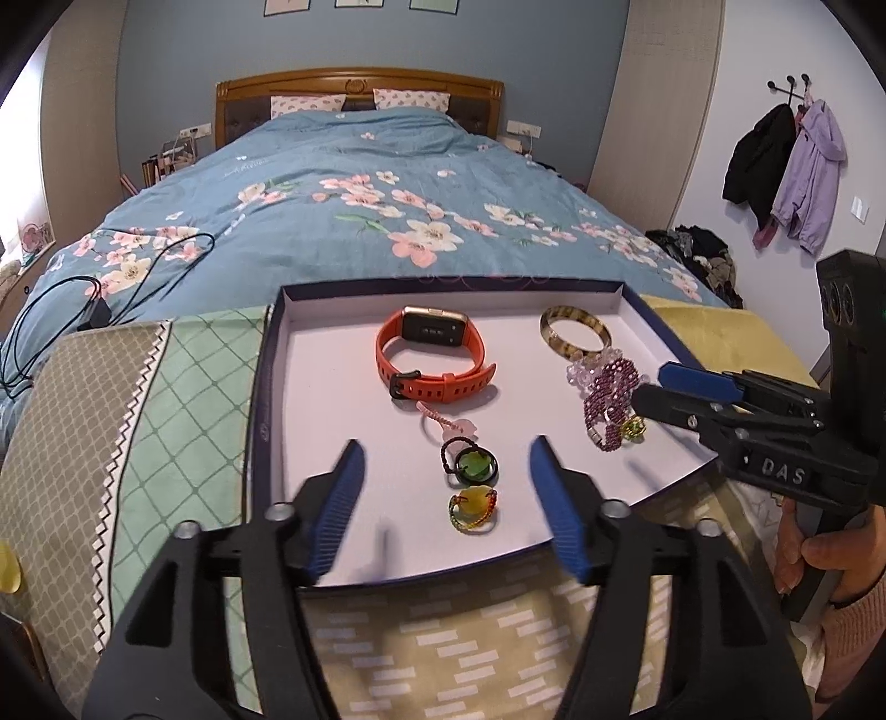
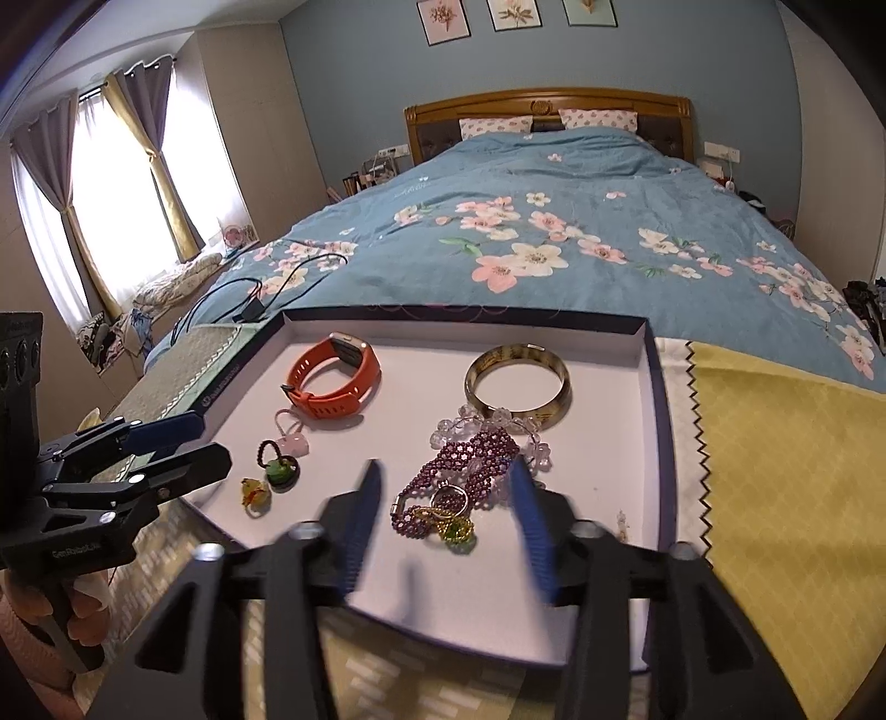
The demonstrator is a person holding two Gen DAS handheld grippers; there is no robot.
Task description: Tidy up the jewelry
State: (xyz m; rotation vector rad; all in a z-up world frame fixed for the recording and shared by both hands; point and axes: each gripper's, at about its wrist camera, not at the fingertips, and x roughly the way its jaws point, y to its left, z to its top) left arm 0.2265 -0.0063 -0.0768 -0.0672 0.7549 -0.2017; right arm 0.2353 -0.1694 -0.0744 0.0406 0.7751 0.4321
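Right gripper, jaws spread and empty, brackets the purple bead bracelet; closing risks snagging the tangled clear beads at 12 o'clock, dragging both.

Blue floral duvet across bed with wooden headboard; two patterned pillows against it. Black charger cable on duvet near window side. Black and lilac jackets on wall hooks. Three framed prints above headboard.
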